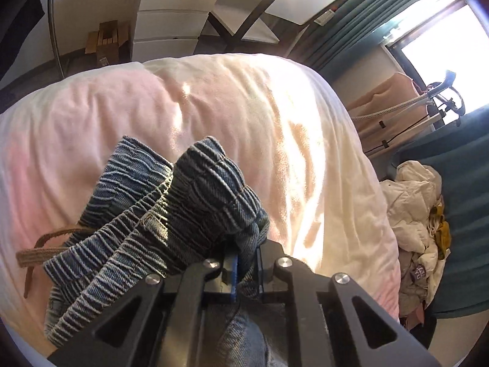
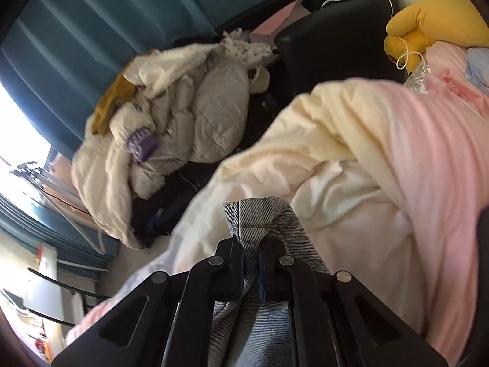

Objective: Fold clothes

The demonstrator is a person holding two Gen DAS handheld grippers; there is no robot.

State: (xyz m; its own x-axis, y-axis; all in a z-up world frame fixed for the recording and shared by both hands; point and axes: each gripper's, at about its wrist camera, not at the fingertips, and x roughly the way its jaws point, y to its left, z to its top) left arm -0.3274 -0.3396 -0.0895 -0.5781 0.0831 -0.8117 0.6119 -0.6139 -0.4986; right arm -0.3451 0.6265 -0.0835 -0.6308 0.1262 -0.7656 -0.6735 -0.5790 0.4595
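Holding one denim garment (image 1: 171, 202) between both hands, off the bed cover (image 1: 214, 98). Left tongs (image 1: 247, 272) nearly closed, pinching the gathered elastic waistband; tan drawstring (image 1: 39, 250) dangles loose. Right tongs (image 2: 252, 263) clamped tight on a seamed denim corner, likely a hem. Gripping opposite ends probably lets the cloth hang straight before laying it flat on the bed. Heap of pale clothes (image 2: 171, 104) waits beside the bed.
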